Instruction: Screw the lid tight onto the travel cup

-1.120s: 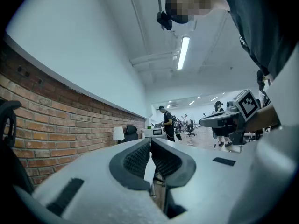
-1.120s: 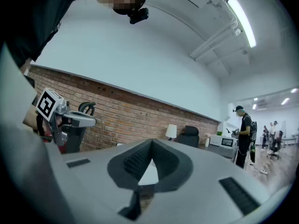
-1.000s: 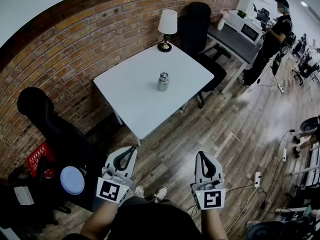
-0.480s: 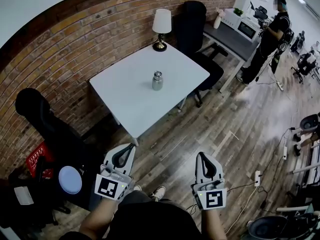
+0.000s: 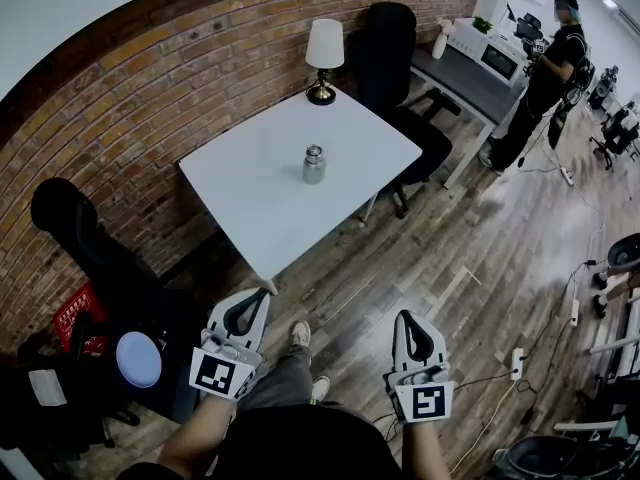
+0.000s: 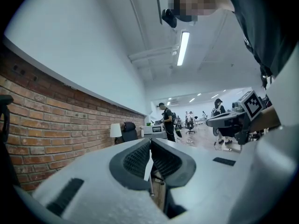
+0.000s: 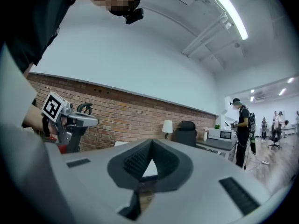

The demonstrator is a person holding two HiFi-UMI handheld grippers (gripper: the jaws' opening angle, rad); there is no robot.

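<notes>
Jaws closed on nothing on both my left gripper (image 5: 262, 296) and right gripper (image 5: 403, 315), carried low since I'm out of reach. The travel cup (image 5: 314, 165) stands at twelve o'clock, mid-bench (image 5: 250, 203), well apart.

Colours at the table
Silver metal travel cup (image 5: 314, 164); plain white square table (image 5: 262, 193); red-brown brick wall (image 5: 130, 98), pale mortar lines; streaky brown plank floor (image 5: 470, 258).
</notes>
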